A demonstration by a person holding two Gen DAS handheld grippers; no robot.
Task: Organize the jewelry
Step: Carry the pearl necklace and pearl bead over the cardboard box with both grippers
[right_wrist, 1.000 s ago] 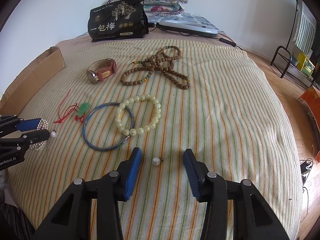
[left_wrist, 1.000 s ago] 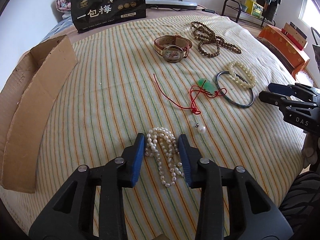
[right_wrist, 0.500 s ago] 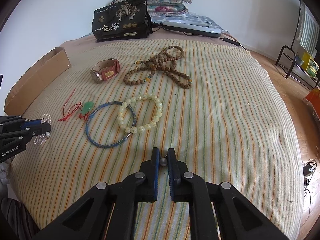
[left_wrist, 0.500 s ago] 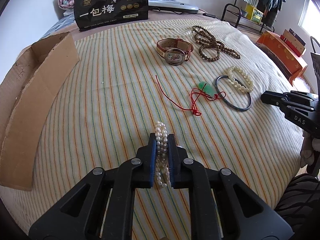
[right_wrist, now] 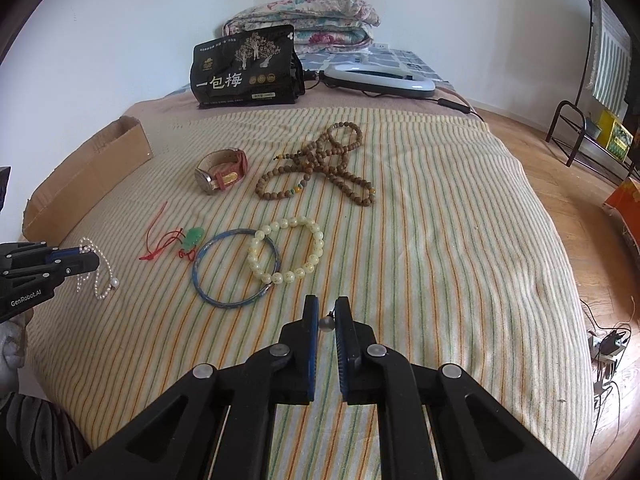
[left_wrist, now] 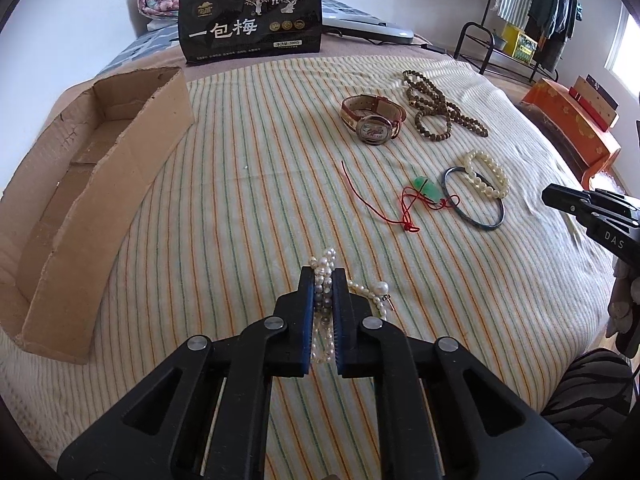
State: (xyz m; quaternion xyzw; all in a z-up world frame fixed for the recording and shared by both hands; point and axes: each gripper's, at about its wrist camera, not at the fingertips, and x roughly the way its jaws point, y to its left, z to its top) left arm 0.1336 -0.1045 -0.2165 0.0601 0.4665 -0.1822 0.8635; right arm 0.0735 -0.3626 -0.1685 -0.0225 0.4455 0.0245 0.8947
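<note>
The pearl necklace (left_wrist: 322, 304) is being pinched between the pads of the left hand-held gripper (left_wrist: 322, 280) over the striped bed (left_wrist: 240, 200), loose loops trailing right. A single pearl earring (right_wrist: 326, 323) is being clamped near the tips of the right hand-held gripper (right_wrist: 326, 312), near the blue bangle (right_wrist: 236, 266).

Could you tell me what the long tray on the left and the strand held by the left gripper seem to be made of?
The long open brown tray looks like raw corrugated cardboard: matte, with torn edges. The white beaded strand pinched in the left gripper looks like pearl, glossy and slightly uneven; real or imitation, I cannot tell.
</note>
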